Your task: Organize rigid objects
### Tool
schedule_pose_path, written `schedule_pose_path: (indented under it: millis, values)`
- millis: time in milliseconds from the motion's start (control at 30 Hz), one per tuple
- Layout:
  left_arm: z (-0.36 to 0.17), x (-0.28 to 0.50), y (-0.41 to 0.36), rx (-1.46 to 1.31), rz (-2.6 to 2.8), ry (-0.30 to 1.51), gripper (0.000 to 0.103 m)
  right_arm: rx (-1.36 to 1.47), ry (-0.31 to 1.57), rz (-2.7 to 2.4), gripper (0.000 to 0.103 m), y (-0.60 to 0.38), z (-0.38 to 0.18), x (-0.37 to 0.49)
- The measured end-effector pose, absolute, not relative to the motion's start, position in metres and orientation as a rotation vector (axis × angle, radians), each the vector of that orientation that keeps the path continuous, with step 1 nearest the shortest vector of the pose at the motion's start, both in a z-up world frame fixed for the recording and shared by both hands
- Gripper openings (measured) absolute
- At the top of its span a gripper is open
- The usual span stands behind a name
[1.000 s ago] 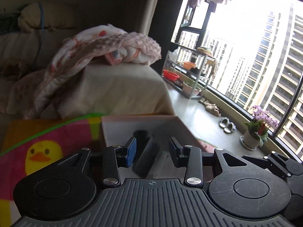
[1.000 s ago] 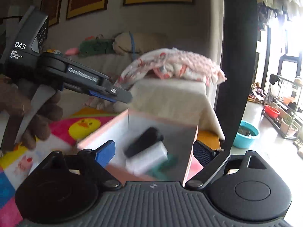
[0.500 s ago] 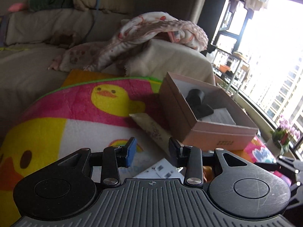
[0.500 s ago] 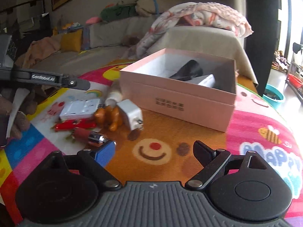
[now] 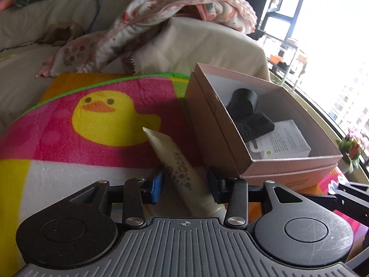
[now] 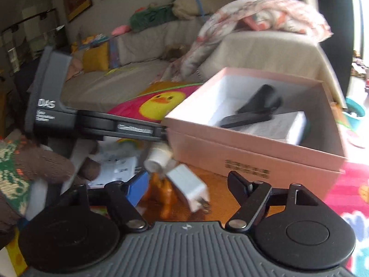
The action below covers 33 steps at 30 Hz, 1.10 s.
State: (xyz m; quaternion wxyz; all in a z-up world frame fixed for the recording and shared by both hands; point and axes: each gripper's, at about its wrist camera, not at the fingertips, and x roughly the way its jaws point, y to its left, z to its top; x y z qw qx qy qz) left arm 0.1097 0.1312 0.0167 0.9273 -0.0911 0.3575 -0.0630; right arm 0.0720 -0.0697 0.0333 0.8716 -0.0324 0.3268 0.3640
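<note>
Both wrist cams low, close, facing pink box (image 5: 258, 124) (shared)

Right gripper hanging open over clutter beside the box

The right gripper (image 6: 186, 182) is hovering with jaws spread wide above a white charger (image 6: 188, 185) and an orange toy (image 6: 165, 196) lying on the mat (image 6: 346, 184). The left gripper (image 6: 161, 130) is reaching in from the left over a tube (image 6: 158, 158). The pink box (image 6: 253, 157) is holding a black item (image 6: 260, 101) and a white carton (image 6: 279, 125).
</note>
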Motion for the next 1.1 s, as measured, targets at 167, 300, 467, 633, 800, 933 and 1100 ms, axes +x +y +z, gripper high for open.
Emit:
schedule_pose_path:
  millis: [167,300,467,633,800,933,1100]
  values:
    - [0.017,0.085,0.139,-0.159,-0.259,0.775,0.029,-0.209,0.649,0.810,0.078,-0.047,0.025,0.059]
    - [0.017,0.051,0.146,-0.192,-0.330,0.799,0.029,-0.260,0.645,0.818,0.068,-0.056,0.022,0.049]
    - [0.035,0.007,0.164,-0.256,-0.322,0.722,0.029,-0.272,0.646,0.736,0.060,-0.085,0.020,0.039]
    - [0.041,-0.029,0.199,-0.271,-0.142,0.661,0.029,-0.266,0.650,0.619,0.061,-0.123,0.014,0.031]
    - [0.014,-0.050,0.220,-0.432,-0.143,0.707,0.033,-0.190,0.641,0.648,0.078,-0.150,0.025,0.014]
    - [0.010,-0.060,0.200,-0.449,-0.206,0.706,0.035,-0.152,0.699,0.868,0.085,-0.154,0.029,-0.012]
    - [0.012,-0.058,0.166,-0.388,-0.280,0.719,0.037,-0.265,0.712,1.031,0.085,-0.130,0.021,-0.049]
